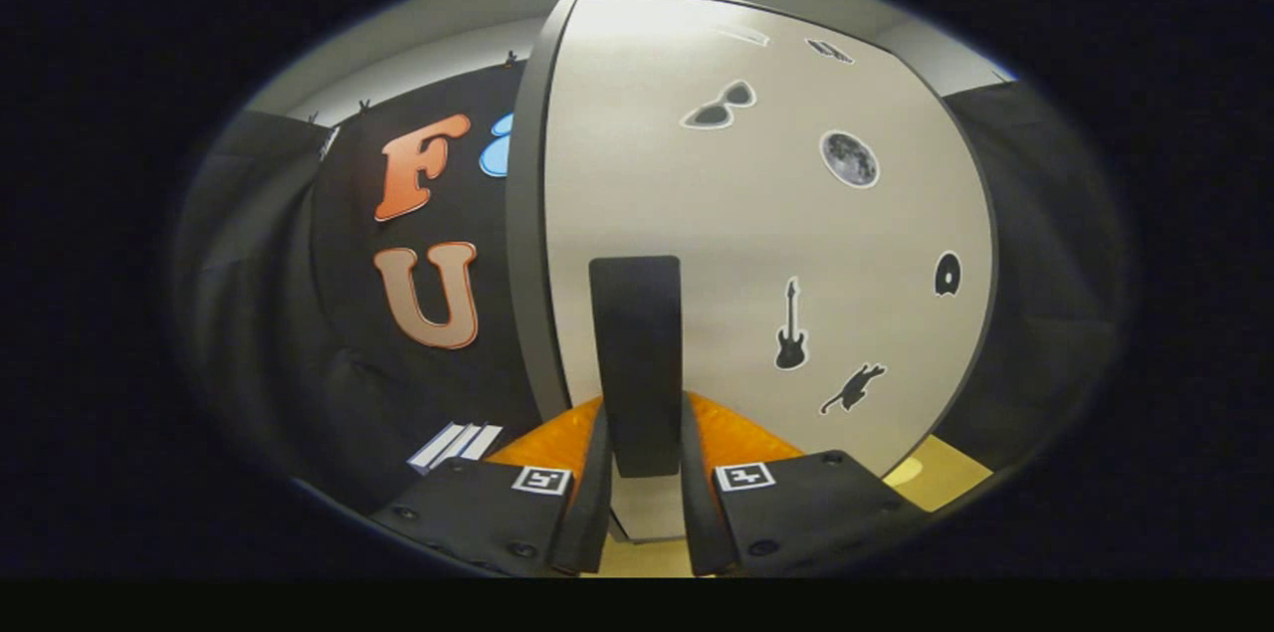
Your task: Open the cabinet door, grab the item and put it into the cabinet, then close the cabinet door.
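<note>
A white cabinet door (pixel 756 244) with small dark stickers stands close in front of me. A black vertical bar handle (pixel 635 353) runs down its left part. My gripper (pixel 642 503) is at the lower end of this handle. Its two black fingers (pixel 595 493) stand on either side of the bar and press against it. A dark grey side edge (pixel 525 244) of the cabinet or door runs down the left of the white panel. I cannot tell whether the door is swung out from the cabinet. No item for the cabinet shows here.
The yellow tabletop (pixel 946 478) shows below the door at the right. A small white striped object (pixel 455 445) lies low to the left of the fingers. Black cloth walls stand on both sides of the cabinet.
</note>
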A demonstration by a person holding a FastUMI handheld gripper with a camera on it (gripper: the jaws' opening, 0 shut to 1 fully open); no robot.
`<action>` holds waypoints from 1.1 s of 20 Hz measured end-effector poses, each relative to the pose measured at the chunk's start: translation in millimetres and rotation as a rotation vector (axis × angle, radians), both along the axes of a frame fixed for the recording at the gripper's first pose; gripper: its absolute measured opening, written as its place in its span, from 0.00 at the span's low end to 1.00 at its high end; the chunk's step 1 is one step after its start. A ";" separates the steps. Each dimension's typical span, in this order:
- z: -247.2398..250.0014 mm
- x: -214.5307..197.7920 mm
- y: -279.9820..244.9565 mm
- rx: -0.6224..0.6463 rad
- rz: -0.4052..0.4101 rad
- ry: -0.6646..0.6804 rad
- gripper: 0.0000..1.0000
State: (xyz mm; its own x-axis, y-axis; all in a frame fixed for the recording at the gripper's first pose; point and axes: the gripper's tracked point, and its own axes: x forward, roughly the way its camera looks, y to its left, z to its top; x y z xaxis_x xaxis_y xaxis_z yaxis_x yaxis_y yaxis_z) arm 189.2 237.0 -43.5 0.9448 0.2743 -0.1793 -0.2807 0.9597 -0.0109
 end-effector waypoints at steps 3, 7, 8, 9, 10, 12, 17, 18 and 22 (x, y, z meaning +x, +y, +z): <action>0.0 0.5 0.2 -0.025 -0.002 -0.003 0.34; -0.1 -6.5 -2.4 -0.023 -0.007 -0.034 0.28; 0.9 -9.6 -4.1 -0.021 0.004 -0.036 0.26; 0.8 -13.2 -5.9 -0.015 0.016 -0.030 0.25; 1.5 -18.9 -8.6 -0.010 0.026 -0.026 0.23; 6.4 -39.8 -22.1 -0.001 0.032 -0.025 0.20; 13.2 -108.4 -90.1 0.055 0.012 -0.041 0.20; 13.3 -116.1 -100.6 0.060 0.008 -0.039 0.20; 15.1 -139.1 -133.0 0.061 -0.029 -0.032 0.19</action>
